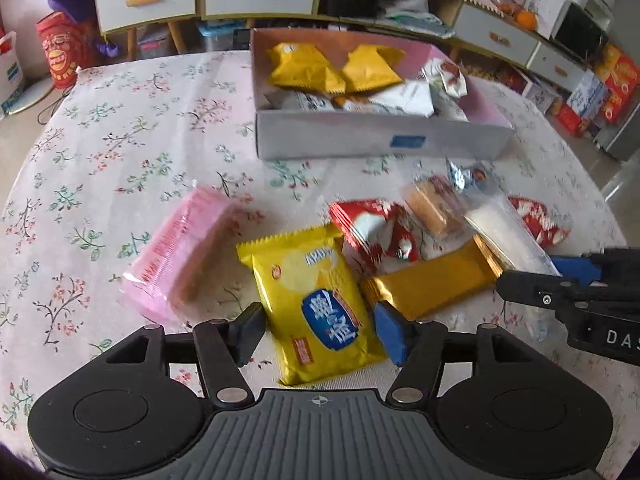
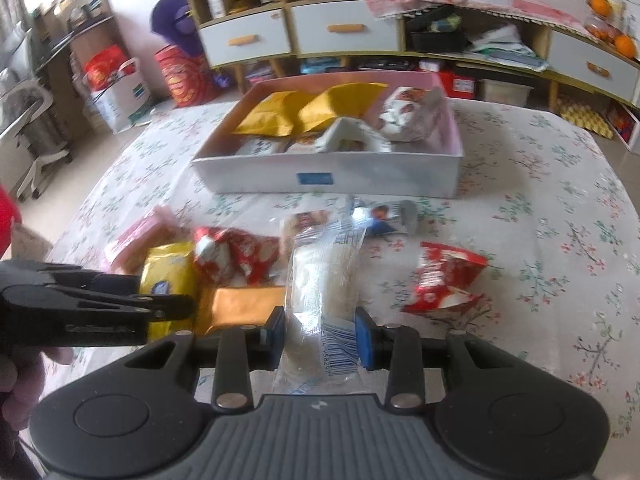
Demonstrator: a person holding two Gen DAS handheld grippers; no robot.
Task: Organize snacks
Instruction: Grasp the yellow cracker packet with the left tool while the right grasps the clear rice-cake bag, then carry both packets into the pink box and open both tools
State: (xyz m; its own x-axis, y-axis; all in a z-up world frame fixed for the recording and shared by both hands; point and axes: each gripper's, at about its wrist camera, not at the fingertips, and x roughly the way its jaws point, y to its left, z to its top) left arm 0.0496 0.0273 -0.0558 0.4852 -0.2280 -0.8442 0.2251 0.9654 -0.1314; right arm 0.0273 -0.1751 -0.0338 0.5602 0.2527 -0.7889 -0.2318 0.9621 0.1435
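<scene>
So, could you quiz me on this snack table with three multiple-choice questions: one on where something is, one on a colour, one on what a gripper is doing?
1. Where does the pink packet lie? A on a shelf; B on the tablecloth, beside the yellow packet; C on the floor.
2. What colour is the label on the front wall of the box? A red; B blue; C green.
3. What is the right gripper doing? A standing open, empty; B clamping a clear packet; C clamping a red packet.

Answers: 1 B, it rests on the floral cloth; 2 B, a blue patch shows on the white wall; 3 B, both pads press the barcoded wrapper.
</scene>
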